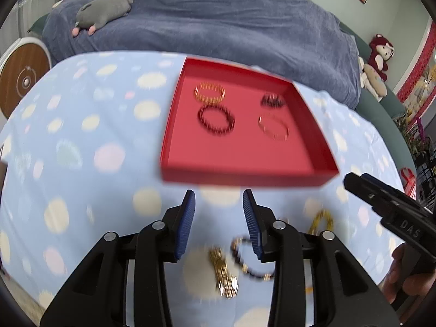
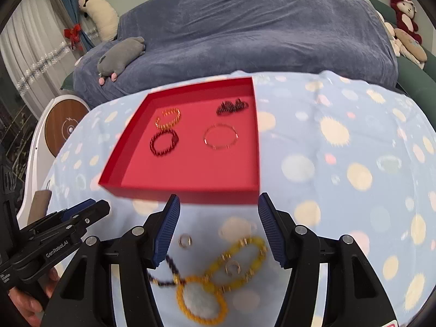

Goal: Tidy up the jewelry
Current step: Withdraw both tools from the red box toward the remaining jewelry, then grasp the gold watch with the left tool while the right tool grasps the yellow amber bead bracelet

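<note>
Tray (image 2: 117,179) holds four bracelets: gold (image 2: 169,118), dark red (image 2: 163,143), black (image 2: 231,106), thin pink (image 2: 220,137). We see left gripper (image 1: 218,196) and right gripper (image 2: 219,200) both released, empty.

We record a solid red tray (image 2: 188,188) holding a gold bracelet (image 2: 169,118), a dark red beaded bracelet (image 2: 163,143), a blackish beaded piece (image 2: 231,106) and a thin pale ring-shaped bracelet (image 2: 220,137). The tablecloth (image 2: 340,177) is light blue with cream, pink and pale green spots. On it lie yellow beaded bracelets (image 2: 218,280) and a dark purple beaded strand (image 2: 170,269). Both grippers are black with ribbed blue pads (image 2: 167,231). The blanket (image 2: 245,27) behind is slate blue, with a grey plush toy (image 2: 120,54) on it.
</note>
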Demonstrator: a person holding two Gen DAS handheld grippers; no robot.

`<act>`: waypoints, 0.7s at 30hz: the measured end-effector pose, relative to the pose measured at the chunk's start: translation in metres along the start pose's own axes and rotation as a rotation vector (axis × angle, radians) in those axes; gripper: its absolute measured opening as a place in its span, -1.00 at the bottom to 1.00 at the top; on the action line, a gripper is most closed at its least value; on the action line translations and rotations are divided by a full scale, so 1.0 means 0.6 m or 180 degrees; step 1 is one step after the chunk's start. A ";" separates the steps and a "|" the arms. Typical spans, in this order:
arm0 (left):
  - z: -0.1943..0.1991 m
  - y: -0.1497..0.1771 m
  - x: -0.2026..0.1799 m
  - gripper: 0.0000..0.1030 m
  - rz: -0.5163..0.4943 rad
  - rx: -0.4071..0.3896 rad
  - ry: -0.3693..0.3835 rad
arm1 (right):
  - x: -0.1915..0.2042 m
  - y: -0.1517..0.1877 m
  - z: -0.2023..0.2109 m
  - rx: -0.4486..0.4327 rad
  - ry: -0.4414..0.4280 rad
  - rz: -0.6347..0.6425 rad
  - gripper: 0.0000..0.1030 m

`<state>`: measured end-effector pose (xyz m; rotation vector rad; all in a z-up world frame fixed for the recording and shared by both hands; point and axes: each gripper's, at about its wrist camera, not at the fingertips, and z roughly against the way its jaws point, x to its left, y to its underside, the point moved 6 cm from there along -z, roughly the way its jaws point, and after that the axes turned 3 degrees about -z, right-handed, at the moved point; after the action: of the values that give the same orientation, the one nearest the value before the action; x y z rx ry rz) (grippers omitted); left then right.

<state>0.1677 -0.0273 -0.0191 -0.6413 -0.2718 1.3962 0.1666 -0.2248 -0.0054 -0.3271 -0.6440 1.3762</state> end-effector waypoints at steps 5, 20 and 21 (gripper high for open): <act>0.001 0.071 -0.007 -0.24 0.0037 0.0187 0.0014 | -0.020 0.069 0.020 0.0114 0.0035 -0.0103 0.12; -0.025 0.133 -0.026 -0.60 -0.0031 0.0271 -0.0110 | -0.019 0.189 0.028 0.0355 0.0034 -0.0159 0.12; -0.026 0.132 -0.026 -0.61 -0.0030 0.0264 -0.0111 | -0.018 0.190 0.026 0.0361 0.0028 -0.0154 0.12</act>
<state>0.1078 -0.0431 -0.0734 -0.5469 -0.2431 1.4032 0.0652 -0.2163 -0.0607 -0.2255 -0.5606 1.3582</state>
